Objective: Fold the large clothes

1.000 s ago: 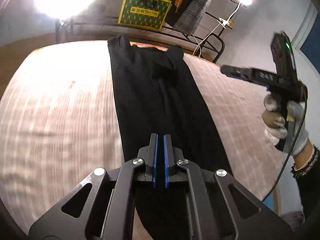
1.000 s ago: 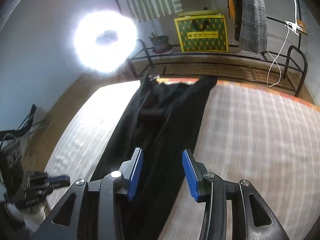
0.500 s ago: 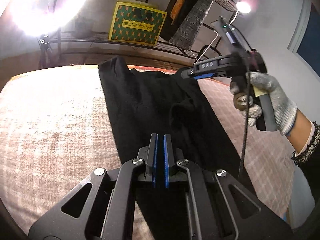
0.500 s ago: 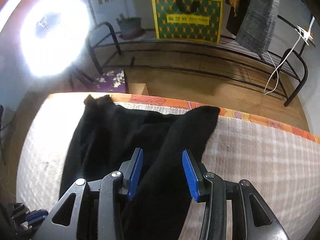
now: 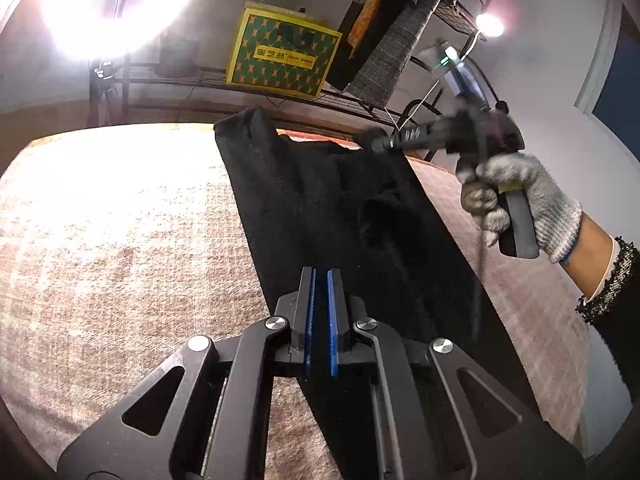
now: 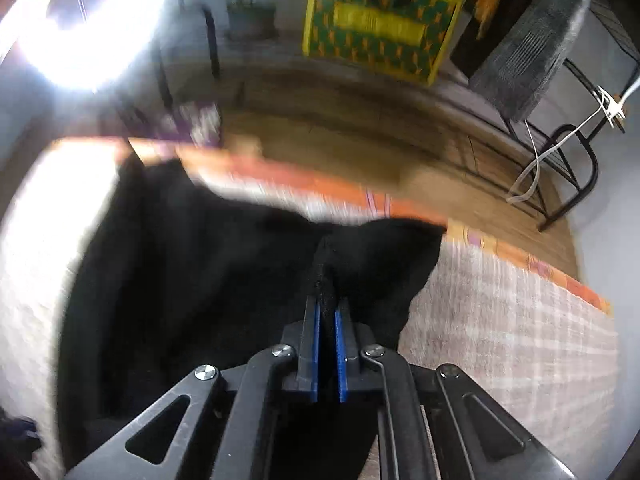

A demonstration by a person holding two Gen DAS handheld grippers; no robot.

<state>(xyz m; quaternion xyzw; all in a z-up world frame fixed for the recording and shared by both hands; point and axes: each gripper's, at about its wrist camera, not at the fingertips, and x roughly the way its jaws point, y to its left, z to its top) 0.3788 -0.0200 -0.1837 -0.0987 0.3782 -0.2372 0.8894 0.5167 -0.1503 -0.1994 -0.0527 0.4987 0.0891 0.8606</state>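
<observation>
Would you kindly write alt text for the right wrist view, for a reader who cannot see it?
The right gripper, blue-padded, is shut on a pinched ridge of the black garment, which lies on a pale woven bedcover. Beyond the bed's orange edge are a wooden floor, a black metal rack and a yellow-and-green box, all somewhat blurred.

A yellow-bordered green box patterned with orange stars, standing on a black metal rack behind the bed, bears a yellow label with three Chinese characters, apparently "御芝林", followed by small Latin lettering that begins "Asian" and blurs beyond that. In the right wrist view the same box is smeared and its label unreadable. No other writing can be read.
</observation>
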